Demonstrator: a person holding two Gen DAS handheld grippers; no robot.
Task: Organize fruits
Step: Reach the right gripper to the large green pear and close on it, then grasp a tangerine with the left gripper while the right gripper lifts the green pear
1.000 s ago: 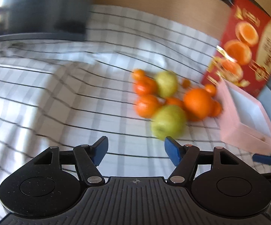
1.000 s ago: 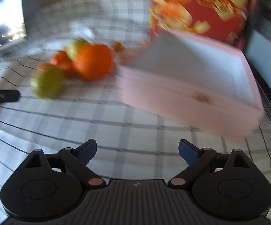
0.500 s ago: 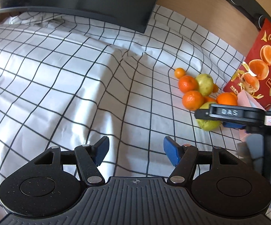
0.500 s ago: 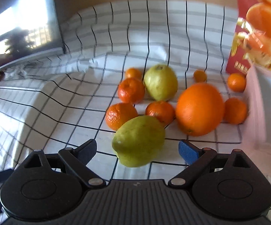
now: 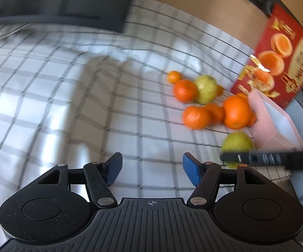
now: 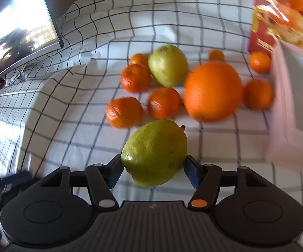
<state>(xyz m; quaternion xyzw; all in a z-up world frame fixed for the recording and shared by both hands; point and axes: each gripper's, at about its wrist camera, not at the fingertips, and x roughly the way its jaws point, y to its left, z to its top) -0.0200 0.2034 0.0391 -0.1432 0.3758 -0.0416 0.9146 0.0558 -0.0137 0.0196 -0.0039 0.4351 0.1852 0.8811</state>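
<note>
Fingers (image 6: 190,174) of the right gripper (image 6: 153,173) flank the green pear (image 6: 154,152) at lower centre, needing a gentle, centred squeeze; left gripper (image 5: 152,169) gapes empty.

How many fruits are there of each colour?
Green pears: 2, the near pear between the right gripper's fingers, and the far pear.
Big orange: 1.
Small orange fruits: 7, for example one beside the near pear and one by the pink box.
Total: 10 fruits.

Checked tablecloth (image 6: 109,31), dark monitor (image 6: 15,31)
</note>
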